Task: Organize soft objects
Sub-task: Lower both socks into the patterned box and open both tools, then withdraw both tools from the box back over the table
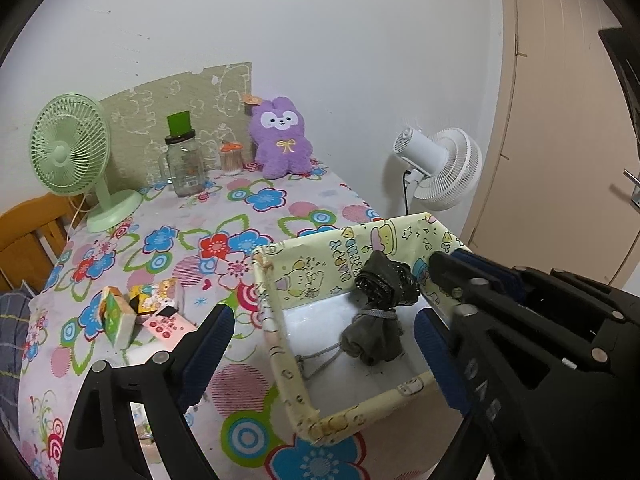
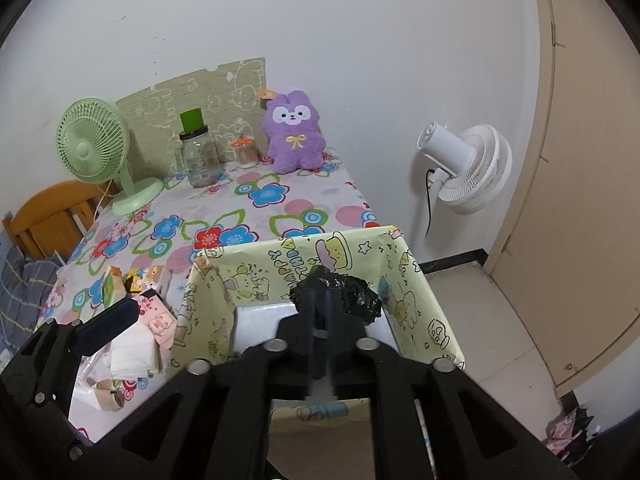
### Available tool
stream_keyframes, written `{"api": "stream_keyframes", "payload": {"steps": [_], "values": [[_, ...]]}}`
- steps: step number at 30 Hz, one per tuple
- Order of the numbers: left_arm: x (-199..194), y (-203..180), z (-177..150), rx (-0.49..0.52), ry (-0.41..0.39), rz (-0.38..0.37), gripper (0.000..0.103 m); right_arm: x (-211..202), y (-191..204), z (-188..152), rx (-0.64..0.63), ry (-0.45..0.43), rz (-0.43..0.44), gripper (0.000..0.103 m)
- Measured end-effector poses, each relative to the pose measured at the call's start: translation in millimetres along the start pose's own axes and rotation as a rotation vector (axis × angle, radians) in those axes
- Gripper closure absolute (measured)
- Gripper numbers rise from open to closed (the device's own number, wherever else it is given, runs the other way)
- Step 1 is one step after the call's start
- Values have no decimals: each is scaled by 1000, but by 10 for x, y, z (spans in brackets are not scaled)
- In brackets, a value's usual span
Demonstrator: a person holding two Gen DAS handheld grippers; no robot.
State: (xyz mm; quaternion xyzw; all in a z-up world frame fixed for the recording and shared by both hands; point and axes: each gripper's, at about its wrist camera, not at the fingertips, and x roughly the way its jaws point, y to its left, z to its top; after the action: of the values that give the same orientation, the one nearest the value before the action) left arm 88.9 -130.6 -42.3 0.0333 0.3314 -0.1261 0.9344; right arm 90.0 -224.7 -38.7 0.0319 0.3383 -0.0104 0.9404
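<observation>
A yellow cartoon-print box (image 1: 276,320) (image 2: 420,304) stands open at the table's near right corner. A grey rolled sock bundle (image 1: 372,338) lies on its white bottom. My right gripper (image 2: 320,300) is shut on a dark sock bundle (image 2: 352,300) and holds it inside the box, near the back wall; this bundle also shows in the left wrist view (image 1: 386,282), with the right gripper (image 1: 434,266) beside it. My left gripper (image 1: 324,340) is open and empty, its jaws straddling the box's left wall. A purple plush rabbit (image 1: 282,138) (image 2: 294,136) sits at the table's far edge.
The table has a floral cloth (image 1: 248,216). On it stand a green fan (image 1: 70,148), a glass jar with green lid (image 1: 184,160), a toothpick holder (image 1: 232,158) and small printed boxes (image 1: 136,312). A white fan (image 1: 440,168) stands on the right. A wooden chair (image 1: 28,232) is on the left.
</observation>
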Motion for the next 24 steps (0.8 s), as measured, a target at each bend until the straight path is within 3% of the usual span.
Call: {"api": "stream_keyframes", "payload": {"steps": [1,3,4,10,20,24], "values": [[-21,20,-7,-2,-1,11,11,-17,17,-12,3,-4,6,64],[-70,63,-19,-4,-14,4,10,-84,48,-35,15,-36,9,29],[-94,89,-24,-9,-16,0,10,-126,59,-52,30,-58,31,25],[-218,213,-61,-18,-30,16,10,-242,214,-67,25,-73,51,24],[-464,432,-110,-24,-70,43,4,-437,502,-94,5,-120,56,5],[-559,521,-122,-23,-84,57,2,-517,614,-98,-4,-144,52,3]]}}
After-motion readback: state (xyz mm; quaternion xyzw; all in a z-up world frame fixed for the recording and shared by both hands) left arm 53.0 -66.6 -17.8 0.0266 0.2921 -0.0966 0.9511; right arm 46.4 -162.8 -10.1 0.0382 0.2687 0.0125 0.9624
